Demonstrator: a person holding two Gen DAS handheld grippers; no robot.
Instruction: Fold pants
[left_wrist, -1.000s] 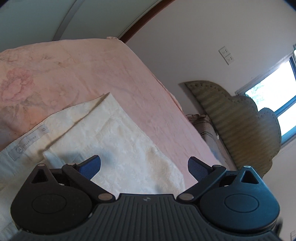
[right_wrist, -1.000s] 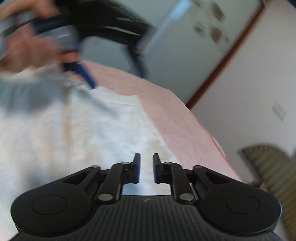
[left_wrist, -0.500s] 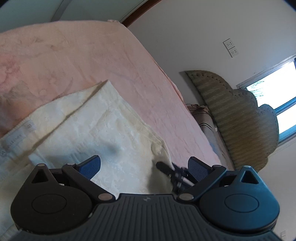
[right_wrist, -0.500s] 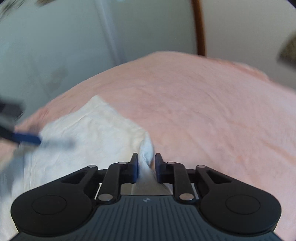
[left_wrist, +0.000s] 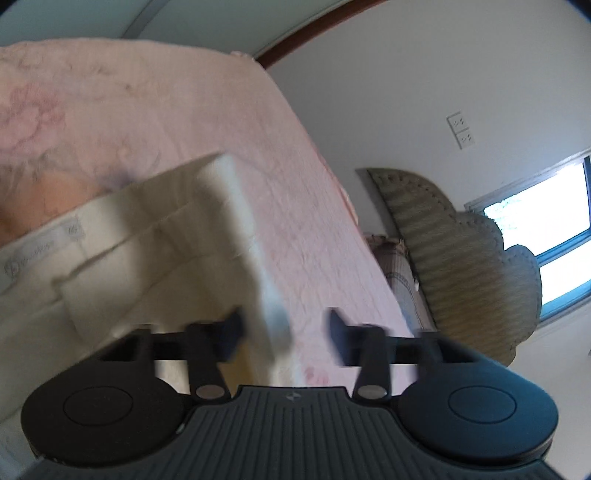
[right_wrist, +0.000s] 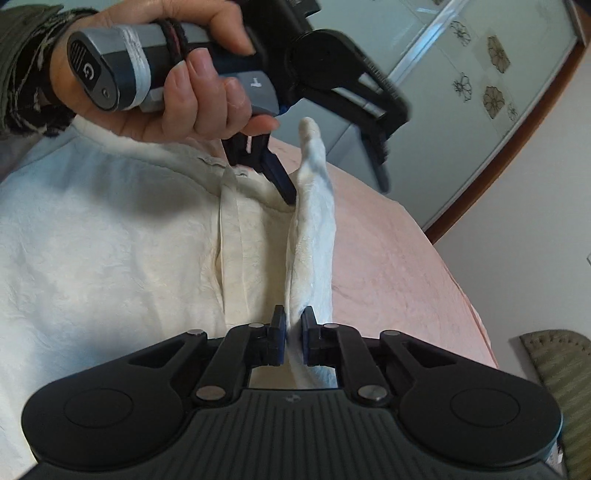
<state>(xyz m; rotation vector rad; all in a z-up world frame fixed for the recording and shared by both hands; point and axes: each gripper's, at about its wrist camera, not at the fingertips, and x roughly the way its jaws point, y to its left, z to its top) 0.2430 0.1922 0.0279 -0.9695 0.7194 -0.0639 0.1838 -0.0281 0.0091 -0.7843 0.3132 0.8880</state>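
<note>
Cream-white pants (right_wrist: 110, 251) lie on a pink bedspread (right_wrist: 388, 258). My right gripper (right_wrist: 293, 325) is shut on the pants' lifted edge (right_wrist: 314, 221), which stands up as a ridge. My left gripper (left_wrist: 284, 332) is partly open, its jaws astride the same raised edge (left_wrist: 251, 251) without pinching it; the view is blurred. In the right wrist view the left gripper (right_wrist: 332, 177) is held in a hand, one blue finger (right_wrist: 280, 177) touching the fold's left side. The waistband label (left_wrist: 40, 247) shows in the left wrist view.
The bedspread (left_wrist: 184, 122) ends at its right edge. A padded headboard (left_wrist: 461, 266) and window (left_wrist: 546, 229) lie beyond. A wardrobe with flower decals (right_wrist: 480, 74) stands behind the bed.
My right gripper closed on the pants' edge and lifted it into a ridge. My left gripper narrowed from wide open and moved over that raised edge.
</note>
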